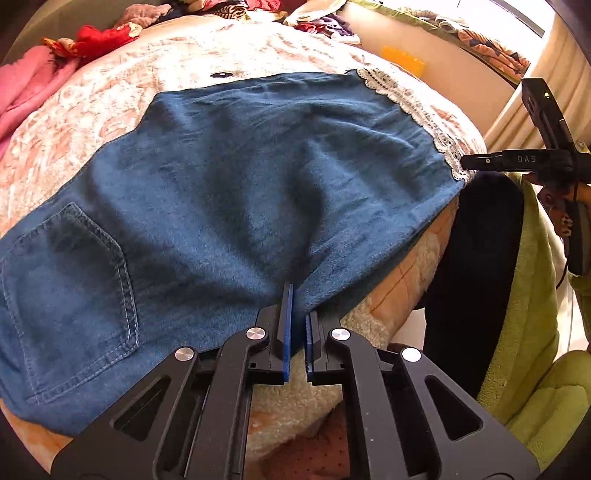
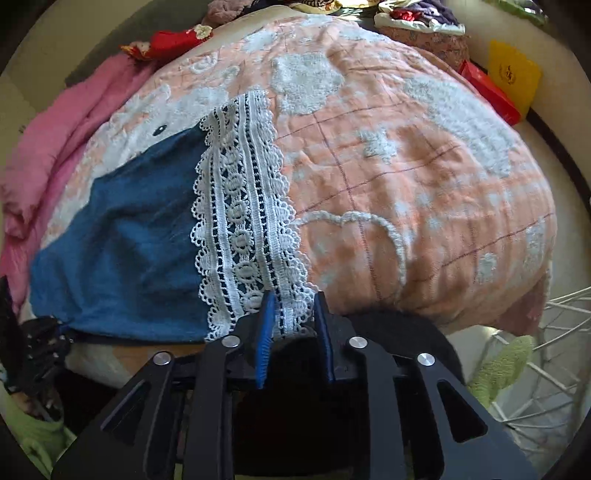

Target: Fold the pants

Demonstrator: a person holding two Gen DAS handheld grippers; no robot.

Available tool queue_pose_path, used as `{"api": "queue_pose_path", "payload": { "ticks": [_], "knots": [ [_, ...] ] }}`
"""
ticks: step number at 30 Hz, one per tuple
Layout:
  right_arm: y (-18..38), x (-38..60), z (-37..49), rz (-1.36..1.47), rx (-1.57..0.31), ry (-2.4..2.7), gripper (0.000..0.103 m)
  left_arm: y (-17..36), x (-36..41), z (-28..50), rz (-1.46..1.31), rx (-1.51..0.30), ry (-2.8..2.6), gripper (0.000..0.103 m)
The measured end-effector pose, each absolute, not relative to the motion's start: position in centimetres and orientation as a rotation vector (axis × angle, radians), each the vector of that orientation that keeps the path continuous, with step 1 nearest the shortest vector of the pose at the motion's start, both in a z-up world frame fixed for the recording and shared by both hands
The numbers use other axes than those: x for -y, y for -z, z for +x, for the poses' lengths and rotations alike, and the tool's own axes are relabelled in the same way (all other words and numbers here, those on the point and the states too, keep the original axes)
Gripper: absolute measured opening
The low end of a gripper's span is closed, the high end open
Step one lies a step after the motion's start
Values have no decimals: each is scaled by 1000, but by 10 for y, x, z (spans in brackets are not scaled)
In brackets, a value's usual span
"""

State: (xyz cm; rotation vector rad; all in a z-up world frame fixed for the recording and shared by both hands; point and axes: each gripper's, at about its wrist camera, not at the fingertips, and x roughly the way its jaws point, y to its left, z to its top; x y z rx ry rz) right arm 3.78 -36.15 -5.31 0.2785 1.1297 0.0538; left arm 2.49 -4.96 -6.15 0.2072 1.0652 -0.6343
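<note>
Blue denim pants [image 1: 236, 177] lie flat on a peach and white blanket [image 1: 92, 110], with a back pocket [image 1: 74, 280] at the near left. A white lace hem [image 2: 240, 221] finishes the leg end. In the left wrist view, my left gripper [image 1: 298, 299] is shut on the near edge of the pants, and denim is pinched between its blue pads. My right gripper [image 2: 293, 306] is at the near end of the lace hem. Its fingers stand apart, with lace lying loose between them. The left wrist view also shows this gripper [image 1: 466, 161] at the hem's corner.
A pink blanket [image 2: 48, 155] and red cloth [image 2: 173, 40] lie at the far left, with a pile of clothes [image 1: 325, 26] at the bed's head. A yellow box [image 2: 513, 77] and a red box [image 2: 487, 92] sit at the far right. A white wire basket [image 2: 546, 332] stands beside the bed.
</note>
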Motion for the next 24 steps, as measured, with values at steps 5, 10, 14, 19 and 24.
{"api": "queue_pose_path", "payload": {
  "ticks": [5, 10, 14, 19, 24],
  "knots": [
    [17, 345, 30, 151, -990, -25, 26, 37, 44, 11, 231, -1001, 617, 30],
    [32, 314, 47, 80, -1031, -147, 27, 32, 40, 14, 224, -989, 587, 34],
    [63, 309, 62, 63, -1133, -145, 28, 56, 35, 26, 204, -1090, 552, 34],
    [34, 323, 65, 141, -1049, -223, 32, 39, 27, 29, 173, -1062, 565, 34],
    [1, 358, 105, 232, -929, -206, 44, 1, 10, 66, 140, -973, 493, 41]
  ]
}}
